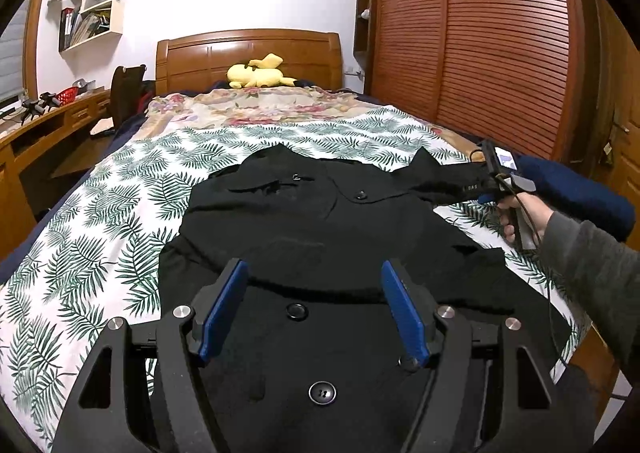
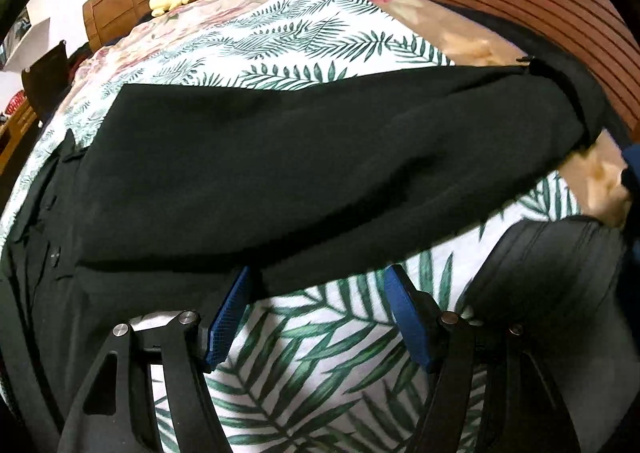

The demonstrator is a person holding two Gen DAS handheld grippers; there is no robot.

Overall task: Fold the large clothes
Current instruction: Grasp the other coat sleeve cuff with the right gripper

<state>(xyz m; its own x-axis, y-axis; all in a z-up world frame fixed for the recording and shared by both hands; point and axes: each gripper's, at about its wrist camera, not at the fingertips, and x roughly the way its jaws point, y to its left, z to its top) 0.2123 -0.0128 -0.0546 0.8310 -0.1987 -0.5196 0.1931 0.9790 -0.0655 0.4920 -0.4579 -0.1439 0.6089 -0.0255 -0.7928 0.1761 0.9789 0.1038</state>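
Note:
A large black buttoned coat point(image 1: 304, 221) lies spread on the leaf-print bed cover point(image 1: 100, 237). My left gripper point(image 1: 314, 273) is open and hovers over the coat's lower front, near its buttons, holding nothing. My right gripper point(image 1: 490, 189) shows at the right of the left wrist view, at the end of the coat's right sleeve point(image 1: 444, 181). In the right wrist view that gripper point(image 2: 318, 277) is open, its blue pads either side of the lower edge of the black sleeve point(image 2: 300, 157), which stretches across the bed.
A yellow plush toy point(image 1: 258, 71) lies by the wooden headboard point(image 1: 248, 53). A floral blanket point(image 1: 260, 105) covers the bed's far end. A slatted wardrobe point(image 1: 480, 33) stands at the right, a desk point(image 1: 44, 125) and chair point(image 1: 124, 89) at the left. A dark bag point(image 2: 540, 265) lies beside the right gripper.

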